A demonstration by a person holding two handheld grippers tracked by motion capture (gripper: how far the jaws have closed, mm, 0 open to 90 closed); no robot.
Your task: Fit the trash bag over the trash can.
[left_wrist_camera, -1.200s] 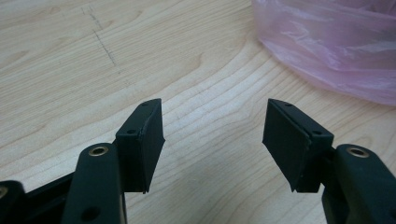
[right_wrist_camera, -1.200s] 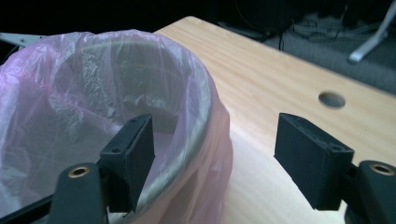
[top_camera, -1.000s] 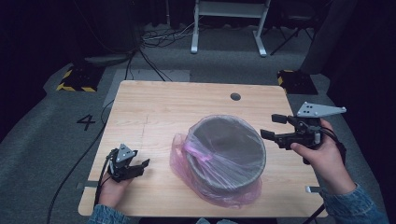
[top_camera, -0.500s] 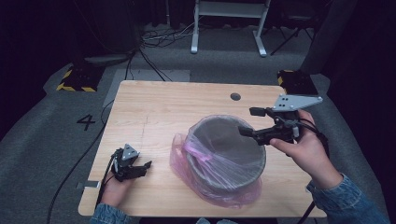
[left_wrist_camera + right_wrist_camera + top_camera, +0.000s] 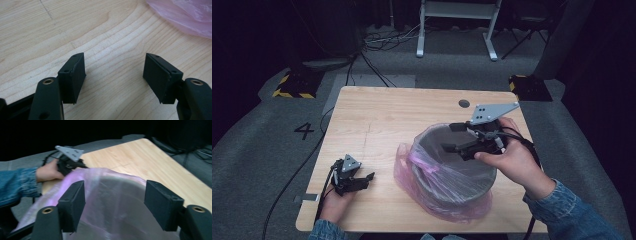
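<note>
High view: right gripper (image 5: 454, 136) over bucket (image 5: 447, 172) rim

R gripper (image 5: 454, 137) is now over the bin (image 5: 453, 167): a sec ago it hangs off the bin's right side, beyond the rim; half a sec ago its fingers reach the right rim; now both fingers sit above the bin's open mouth, jaws apart w/ nothing between them, pointing left. R hand (image 5: 507, 160) comes in w/ it and now overlaps the bin's right rim and the pink bag (image 5: 447, 192) there. L gripper (image 5: 362, 179) shifts only slightly on the surface (image 5: 382, 115), ending a bit nearer the bag's left edge.
</note>
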